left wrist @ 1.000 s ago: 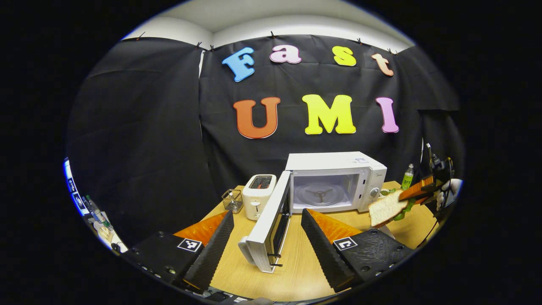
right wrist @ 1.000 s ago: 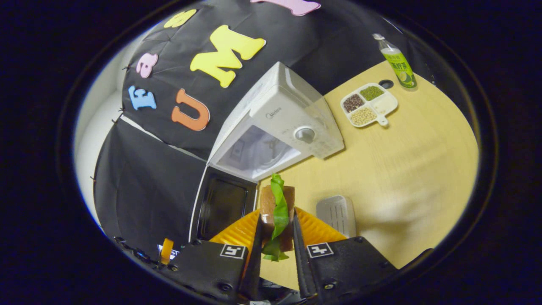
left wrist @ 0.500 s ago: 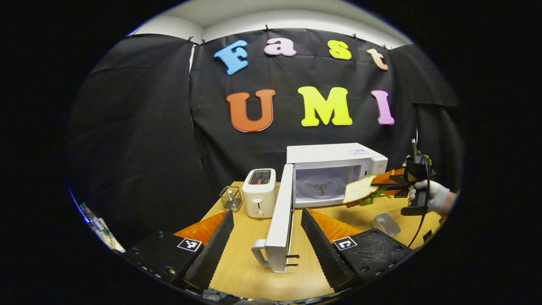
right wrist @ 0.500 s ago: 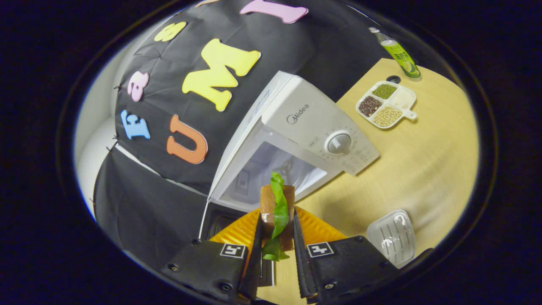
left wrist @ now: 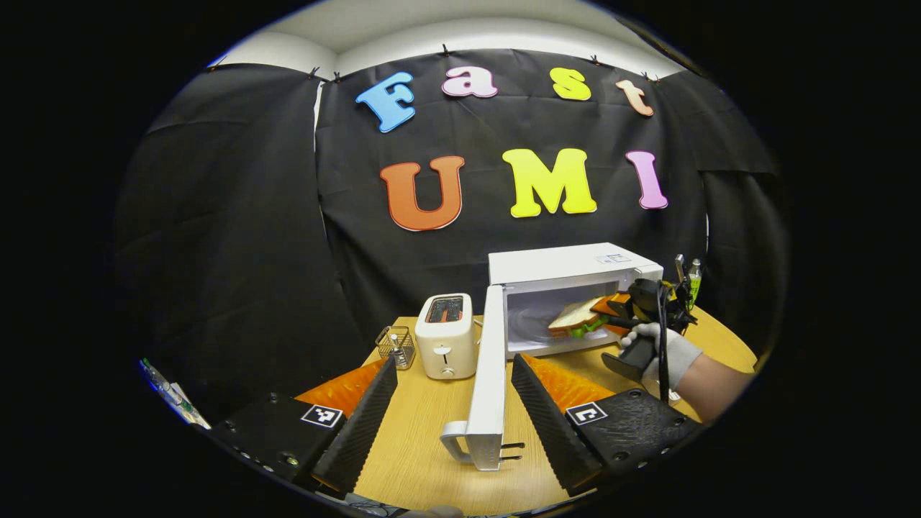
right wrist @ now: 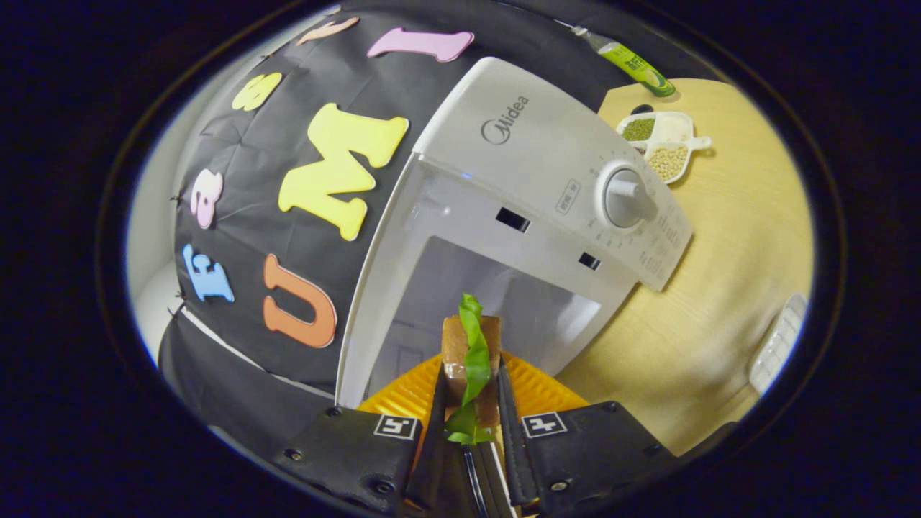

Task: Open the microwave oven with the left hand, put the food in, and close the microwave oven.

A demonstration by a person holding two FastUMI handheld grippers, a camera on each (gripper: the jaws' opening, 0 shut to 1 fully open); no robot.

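Note:
The white microwave [left wrist: 568,267] stands at the back of the wooden table, its door [left wrist: 489,374] swung wide open toward me. My left gripper [left wrist: 455,363] is open and holds nothing, its fingers on either side of the door's edge without touching it. In the left gripper view a gloved hand [left wrist: 665,352] holds the right gripper [left wrist: 611,311] at the oven mouth, with the sandwich [left wrist: 574,321] reaching into the cavity. In the right gripper view my right gripper [right wrist: 470,375] is shut on the sandwich [right wrist: 471,342], bread with a green leaf, which points into the microwave [right wrist: 532,173] opening.
A white toaster [left wrist: 446,334] and a small wire basket [left wrist: 396,345] stand left of the door. A divided tray of beans [right wrist: 662,140] and a green bottle [right wrist: 633,65] lie beyond the microwave's dial [right wrist: 622,201]. A clear plastic container [right wrist: 777,345] sits on the table at the right.
The right gripper has carried the sandwich from right of the microwave up to and into its opening. The left gripper has shifted slightly relative to the door and stays open.

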